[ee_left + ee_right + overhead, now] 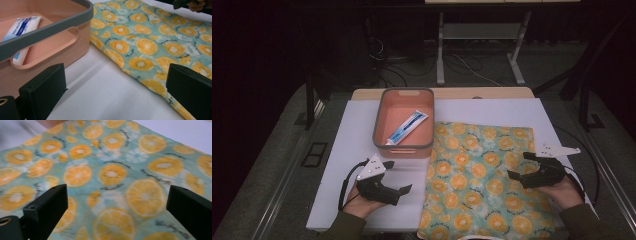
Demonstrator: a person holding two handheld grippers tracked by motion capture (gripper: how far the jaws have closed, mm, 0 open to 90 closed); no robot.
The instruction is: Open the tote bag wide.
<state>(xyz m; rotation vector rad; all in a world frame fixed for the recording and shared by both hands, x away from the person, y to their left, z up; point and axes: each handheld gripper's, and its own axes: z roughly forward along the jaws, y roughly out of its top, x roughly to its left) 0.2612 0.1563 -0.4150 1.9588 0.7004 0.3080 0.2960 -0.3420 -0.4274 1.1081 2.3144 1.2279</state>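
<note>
Both tongs gaped wide, empty: the left tongs (399, 176) beside the bin (379, 127) (toothpaste (407, 127) inside), the right tongs (521, 165) over the cloth (472, 175).

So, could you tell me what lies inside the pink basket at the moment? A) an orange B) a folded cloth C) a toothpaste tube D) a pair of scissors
C: a white and blue toothpaste tube lies slantwise on the floor of the pink basket, while the orange-print cloth is spread on the table beside it.
</note>
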